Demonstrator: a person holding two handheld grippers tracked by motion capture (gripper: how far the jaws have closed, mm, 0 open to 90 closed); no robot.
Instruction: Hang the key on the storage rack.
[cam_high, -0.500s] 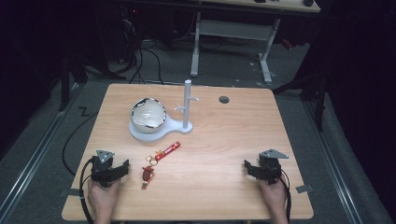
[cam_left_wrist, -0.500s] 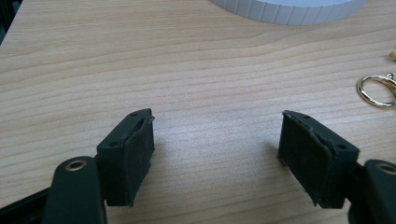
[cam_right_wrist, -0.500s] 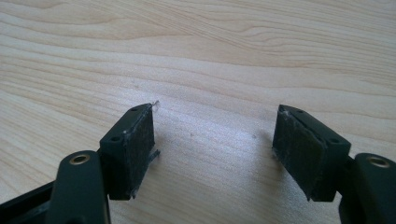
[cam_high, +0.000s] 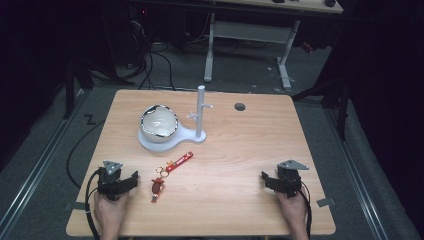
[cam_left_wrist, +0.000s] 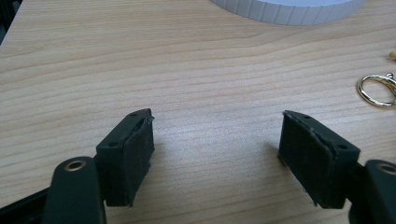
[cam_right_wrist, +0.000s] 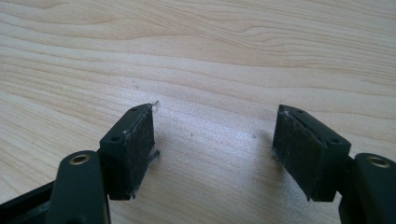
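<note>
Light wooden table across the middle of the high view, on a grey floor. Left of centre, a white stand: upright post with small side pegs, rising from a flat rounded base. On that base, just left of the post, a shiny bowl with a pale inside. Small dark round hole in the tabletop, upper right of the post. Beyond the table, top centre, a white desk frame; black cables to its left.

A matt, pale wood grain is seen across the table, worn black rubbery pads are shown low in the left gripper view, a glossy gold metal ring is caught at right, and the stand is rendered in smooth white plastic.
</note>
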